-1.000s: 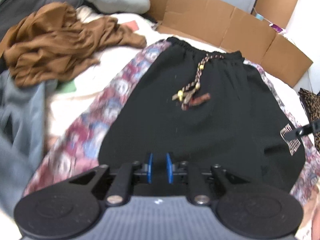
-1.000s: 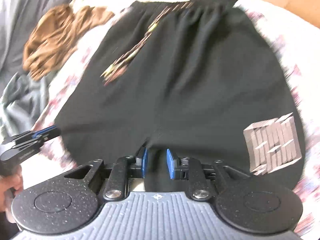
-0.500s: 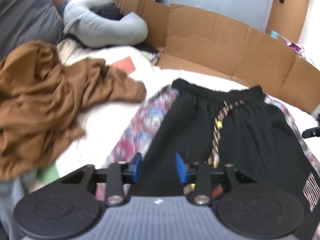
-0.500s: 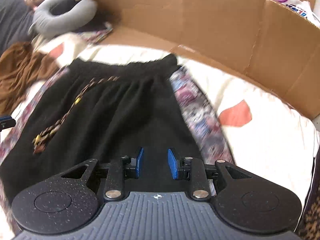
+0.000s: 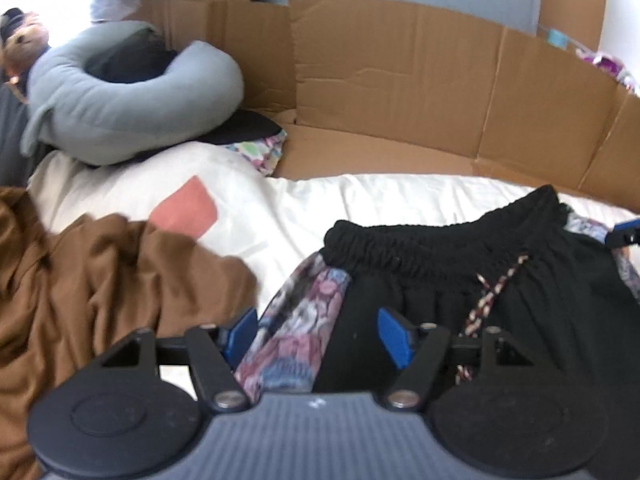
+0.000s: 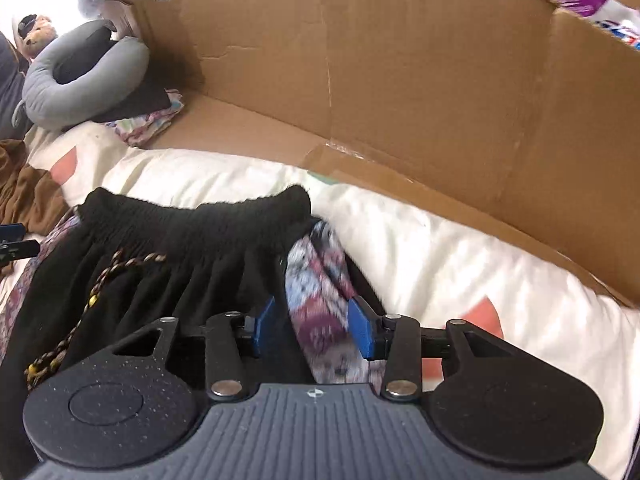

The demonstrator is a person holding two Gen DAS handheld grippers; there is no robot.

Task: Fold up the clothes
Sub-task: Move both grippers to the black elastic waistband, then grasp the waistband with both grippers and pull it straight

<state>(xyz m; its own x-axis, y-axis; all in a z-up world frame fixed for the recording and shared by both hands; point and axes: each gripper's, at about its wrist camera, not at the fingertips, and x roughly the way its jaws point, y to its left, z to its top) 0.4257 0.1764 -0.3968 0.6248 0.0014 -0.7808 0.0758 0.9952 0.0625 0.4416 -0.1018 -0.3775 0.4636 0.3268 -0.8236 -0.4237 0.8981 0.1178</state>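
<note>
Black shorts (image 5: 500, 304) with patterned side stripes and a braided drawstring (image 5: 492, 300) lie flat on the white bed, elastic waistband away from me. My left gripper (image 5: 316, 332) is open, its blue pads on either side of the left patterned stripe (image 5: 296, 328) just below the waistband. My right gripper (image 6: 312, 324) is open, its pads on either side of the right patterned stripe (image 6: 320, 292) below the waistband (image 6: 200, 216). The shorts also show in the right wrist view (image 6: 160, 280). Neither gripper holds cloth.
A crumpled brown garment (image 5: 80, 288) lies left of the shorts. A grey neck pillow (image 5: 120, 92) rests on dark folded clothes at the far left. Cardboard walls (image 6: 380, 80) run along the back of the white bedding (image 6: 460, 264).
Both grippers have moved from the bottom hem of the shorts up to the waistband corners, and both have opened wider. The shorts have not moved.
</note>
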